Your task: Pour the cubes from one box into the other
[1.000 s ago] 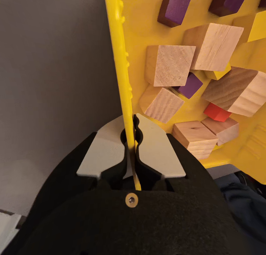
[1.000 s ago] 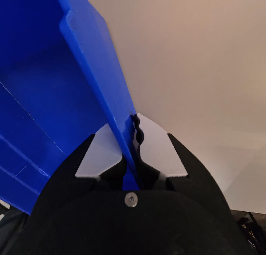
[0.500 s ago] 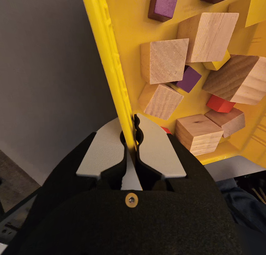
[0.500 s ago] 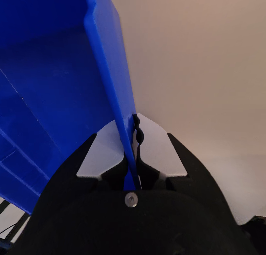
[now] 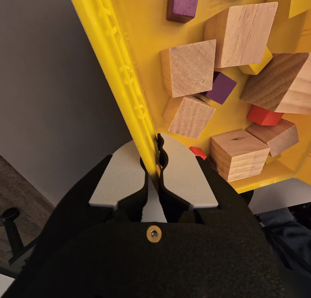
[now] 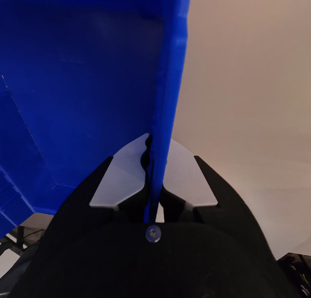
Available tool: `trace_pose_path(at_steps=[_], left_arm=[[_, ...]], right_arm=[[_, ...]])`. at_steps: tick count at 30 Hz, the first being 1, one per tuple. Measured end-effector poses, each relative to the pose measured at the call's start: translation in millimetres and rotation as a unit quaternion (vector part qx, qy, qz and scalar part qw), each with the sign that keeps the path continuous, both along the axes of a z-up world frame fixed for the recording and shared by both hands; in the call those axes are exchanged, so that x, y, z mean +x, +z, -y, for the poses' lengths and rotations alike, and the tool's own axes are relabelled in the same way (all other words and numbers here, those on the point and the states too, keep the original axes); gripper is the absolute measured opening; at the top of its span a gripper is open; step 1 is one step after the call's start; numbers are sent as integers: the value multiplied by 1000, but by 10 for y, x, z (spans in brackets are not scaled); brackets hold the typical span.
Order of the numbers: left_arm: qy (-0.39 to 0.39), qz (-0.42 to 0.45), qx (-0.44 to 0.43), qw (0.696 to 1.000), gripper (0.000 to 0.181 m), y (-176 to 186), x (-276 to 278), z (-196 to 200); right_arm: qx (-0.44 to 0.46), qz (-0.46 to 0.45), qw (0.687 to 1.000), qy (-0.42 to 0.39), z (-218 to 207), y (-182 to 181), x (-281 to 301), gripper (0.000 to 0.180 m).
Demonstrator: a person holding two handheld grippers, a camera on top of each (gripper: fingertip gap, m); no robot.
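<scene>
In the left wrist view my left gripper [image 5: 155, 138] is shut on the left wall of a yellow box [image 5: 117, 42]. The box holds several cubes: plain wooden ones [image 5: 191, 67], purple ones [image 5: 220, 89], red ones [image 5: 264, 115] and a yellow one [image 5: 257, 64]. In the right wrist view my right gripper [image 6: 159, 136] is shut on the right wall of a blue box [image 6: 171, 71]. The part of the blue box's inside that shows [image 6: 80, 71] has no cubes in it. Neither box shows in the other gripper's view.
A grey tabletop [image 5: 47, 81] lies left of the yellow box, with its edge and a carpeted floor [image 5: 18, 185] at lower left. A pale tabletop [image 6: 244, 104] lies right of the blue box. Dark cloth [image 5: 289, 239] is at lower right.
The yellow box has tilted in the left view and more of its outer wall shows; the cubes have shifted little. The blue box's gripped wall has swung from leaning left to near upright.
</scene>
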State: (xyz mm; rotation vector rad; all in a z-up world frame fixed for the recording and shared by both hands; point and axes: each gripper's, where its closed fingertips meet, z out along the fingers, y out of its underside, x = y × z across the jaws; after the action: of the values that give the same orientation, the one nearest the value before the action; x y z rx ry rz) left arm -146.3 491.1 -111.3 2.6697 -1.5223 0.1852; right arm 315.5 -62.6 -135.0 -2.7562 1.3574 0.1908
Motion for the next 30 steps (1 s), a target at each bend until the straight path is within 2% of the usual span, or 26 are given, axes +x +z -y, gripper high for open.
trace_pose_path(at_steps=[5, 11, 14, 17, 19, 21, 23, 24, 27, 28, 30], left_arm=[[-10, 0, 3, 1000, 8, 0, 9, -16], [-18, 3, 4, 1000, 8, 1, 6, -15], [-20, 1, 6, 1000, 8, 2, 7, -15], [-22, 2, 7, 1000, 8, 1, 6, -14], [-23, 5, 6, 1000, 8, 1, 5, -13], [-17, 10, 2, 1000, 8, 3, 8, -10], [-9, 16, -3, 1000, 9, 4, 12, -5], [-4, 18, -6, 1000, 9, 5, 13, -2], [3, 20, -6, 1000, 9, 6, 17, -1], [7, 19, -6, 1000, 9, 5, 17, -2], [17, 19, -11, 1000, 9, 6, 21, 2]], right_arm=[[-8, 29, 999, 46, -24, -2, 50, 12], [-20, 77, 993, 90, -30, 103, 156, 35], [0, 133, 987, 88, -115, 455, 273, 35], [7, 255, 963, 82, -266, 1056, 340, 35], [54, 356, 926, 111, -587, 1520, 169, 35], [156, 428, 872, 178, -1142, 1886, -262, 35], [288, 417, 825, 249, -1784, 2004, -932, 51], [331, 378, 820, 274, -2073, 1956, -1267, 51], [379, 207, 847, 310, -2822, 1597, -2141, 54], [400, 164, 848, 307, -3076, 1528, -2370, 55], [427, 139, 847, 283, -3547, 1407, -2599, 52]])
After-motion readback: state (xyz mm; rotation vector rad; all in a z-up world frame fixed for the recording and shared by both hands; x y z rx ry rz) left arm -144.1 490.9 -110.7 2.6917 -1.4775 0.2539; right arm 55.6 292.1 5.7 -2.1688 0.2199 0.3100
